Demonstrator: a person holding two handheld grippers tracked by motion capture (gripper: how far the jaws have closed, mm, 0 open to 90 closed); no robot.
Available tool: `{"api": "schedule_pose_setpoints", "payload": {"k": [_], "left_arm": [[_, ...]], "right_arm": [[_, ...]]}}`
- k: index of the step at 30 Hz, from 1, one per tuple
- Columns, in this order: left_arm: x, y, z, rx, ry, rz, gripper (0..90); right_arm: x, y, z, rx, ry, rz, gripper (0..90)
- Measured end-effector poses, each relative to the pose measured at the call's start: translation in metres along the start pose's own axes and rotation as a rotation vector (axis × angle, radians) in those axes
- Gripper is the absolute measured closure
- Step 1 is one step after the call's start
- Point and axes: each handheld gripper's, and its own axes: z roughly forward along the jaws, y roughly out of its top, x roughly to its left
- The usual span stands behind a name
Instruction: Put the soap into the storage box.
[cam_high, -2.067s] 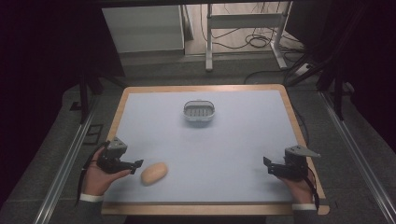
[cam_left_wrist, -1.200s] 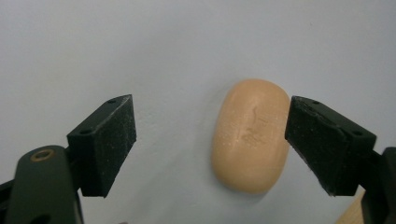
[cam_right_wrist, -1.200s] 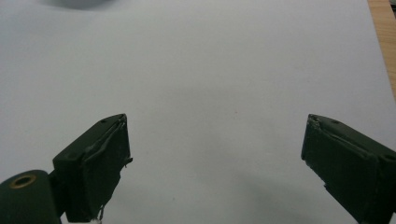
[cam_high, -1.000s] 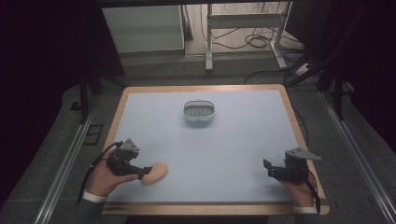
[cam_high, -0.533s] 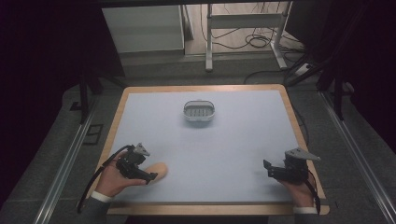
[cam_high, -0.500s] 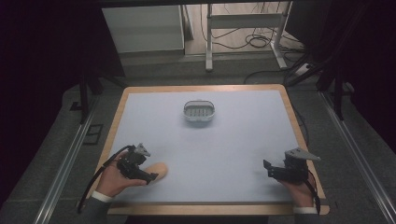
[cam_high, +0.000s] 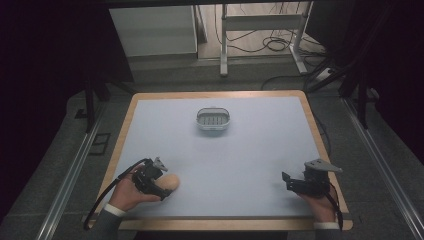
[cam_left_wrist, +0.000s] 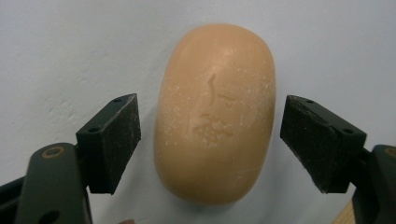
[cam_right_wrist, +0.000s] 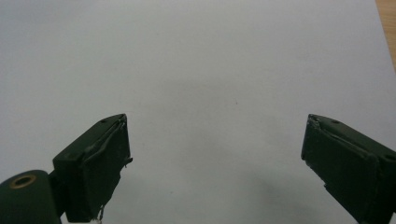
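Two black jaws of the left gripper (cam_left_wrist: 210, 144) stand on either side of the tan oval soap bar (cam_left_wrist: 215, 112), which lies flat on the pale table (cam_high: 260, 150) near its near-left corner; a thin gap shows between each pad and the soap, so nothing is gripped, and the jaws have just been closing a little. Far across the table sits a small grey basket (cam_high: 213, 119). At the near right, the right gripper (cam_right_wrist: 215, 163) is spread wide over bare table, holding nothing.
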Motion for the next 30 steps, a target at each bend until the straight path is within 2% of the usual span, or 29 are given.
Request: {"api": "schedule_pose_setpoints", "payload": {"k": [4, 10, 16, 30], "left_arm": [[-0.0013, 0.0024, 0.0052, 0.021, -0.003, 0.012, 20.0], [-0.0019, 0.0034, 0.0081, 0.028, -0.003, 0.018, 21.6], [0.0000, 0.0042, 0.0083, 0.031, -0.004, 0.013, 28.6], [0.0035, 0.0031, 0.0085, 0.010, -0.009, 0.030, 32.0]], "right_arm": [[0.0001, 0.0000, 0.0001, 0.003, -0.002, 0.000, 7.7], [-0.0005, 0.0002, 0.0000, 0.003, -0.006, 0.002, 7.8], [-0.0013, 0.0000, 0.0008, 0.004, -0.008, -0.002, 7.8], [-0.0024, 0.0000, 0.0004, 0.004, -0.016, -0.002, 7.8]]}}
